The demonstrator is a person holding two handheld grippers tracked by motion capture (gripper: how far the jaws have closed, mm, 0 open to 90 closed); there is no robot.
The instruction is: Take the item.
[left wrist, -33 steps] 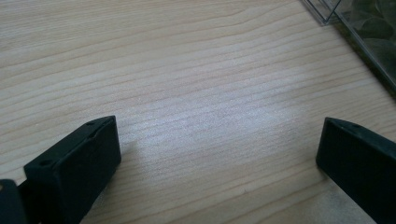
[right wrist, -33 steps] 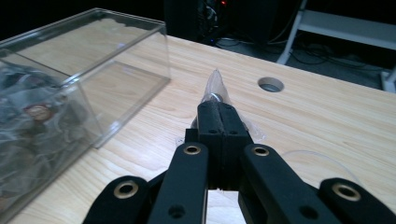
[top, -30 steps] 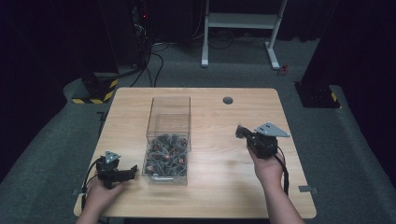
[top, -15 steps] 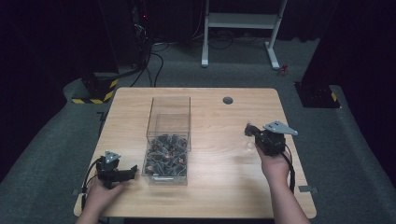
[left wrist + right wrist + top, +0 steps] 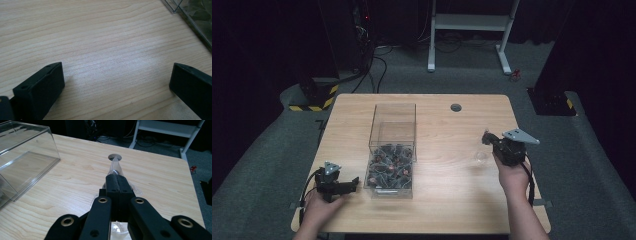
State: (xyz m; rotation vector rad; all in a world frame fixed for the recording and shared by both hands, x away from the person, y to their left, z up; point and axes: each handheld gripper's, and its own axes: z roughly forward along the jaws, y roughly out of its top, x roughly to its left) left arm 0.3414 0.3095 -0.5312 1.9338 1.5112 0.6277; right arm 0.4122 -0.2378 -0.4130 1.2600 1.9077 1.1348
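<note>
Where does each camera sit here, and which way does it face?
High view: above the person's side, looking forward and down on the light wooden table; both forearms, left gripper and right gripper show.
Left gripper view: low over bare tabletop; its black fingers stand apart.
Right gripper view: looks across the table; closed fingers pinch a small clear plastic piece.
Shared: the clear plastic box.

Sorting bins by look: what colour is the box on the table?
Clear, see-through box, dark pieces inside; best in the high view.
</note>
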